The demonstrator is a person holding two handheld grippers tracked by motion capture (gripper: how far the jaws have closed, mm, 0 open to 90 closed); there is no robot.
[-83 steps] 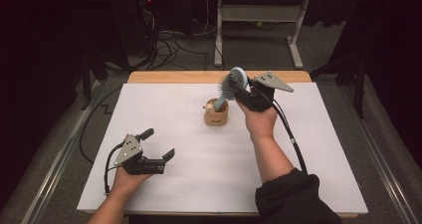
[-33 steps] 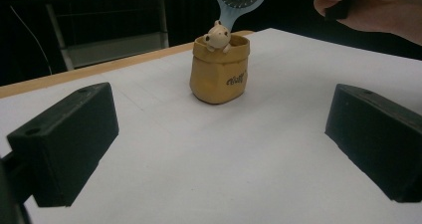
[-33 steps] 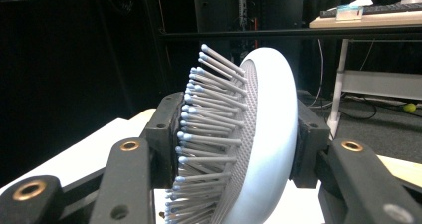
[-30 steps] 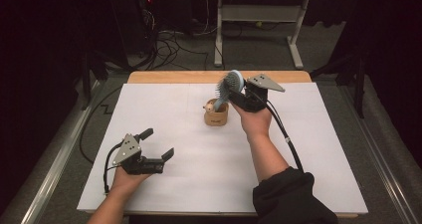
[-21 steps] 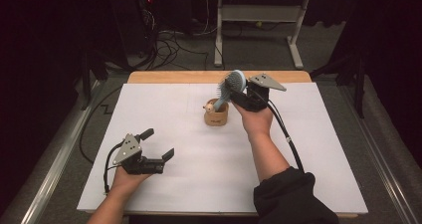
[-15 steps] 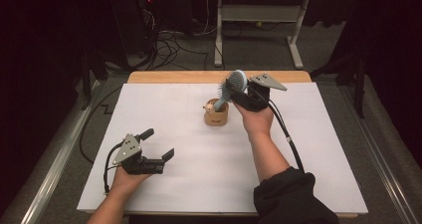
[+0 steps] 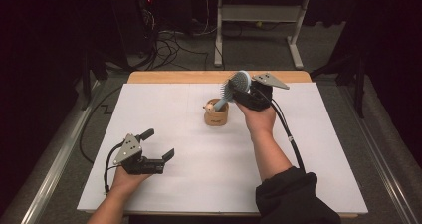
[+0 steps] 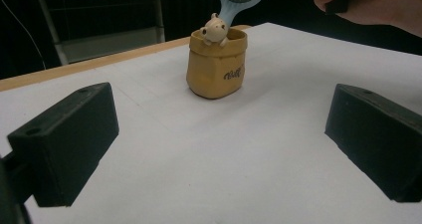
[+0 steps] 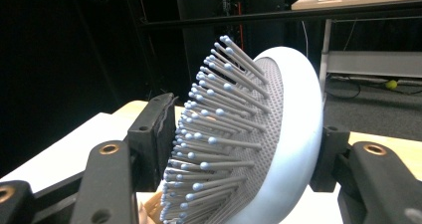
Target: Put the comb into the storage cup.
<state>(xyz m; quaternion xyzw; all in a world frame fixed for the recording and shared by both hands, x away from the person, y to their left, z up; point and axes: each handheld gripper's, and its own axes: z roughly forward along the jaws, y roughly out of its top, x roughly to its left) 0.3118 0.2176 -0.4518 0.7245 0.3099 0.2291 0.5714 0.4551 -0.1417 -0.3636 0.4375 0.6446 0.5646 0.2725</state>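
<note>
Resting low on the near left of the counter, the left tool is held with its jaws spread wide and nothing between them; in the left gripper view the two black jaws stand well apart over bare white surface.

Farther in, near the middle of the counter, a small tan pot is seen, shaped like a sack with dark lettering on its side. A pale animal figure is perched at its rim. The handle end of a light blue brush is set down inside the pot, and the brush is leaned rather than upright: in the high view its long axis runs from the pot up and to the right, with the round head at the top, clear of the pot. The bristles are turned toward the left and far side in that view.

Just beyond, the brush head is flanked by the jaws of the right tool, which is raised above the counter by the right hand. In the right gripper view the head is seen between the jaws, bristles facing the left jaw and the smooth back toward the right one. These jaws have just been opening, and a gap is visible at the bristle side, so the head is flanked loosely and not pinched.
</note>
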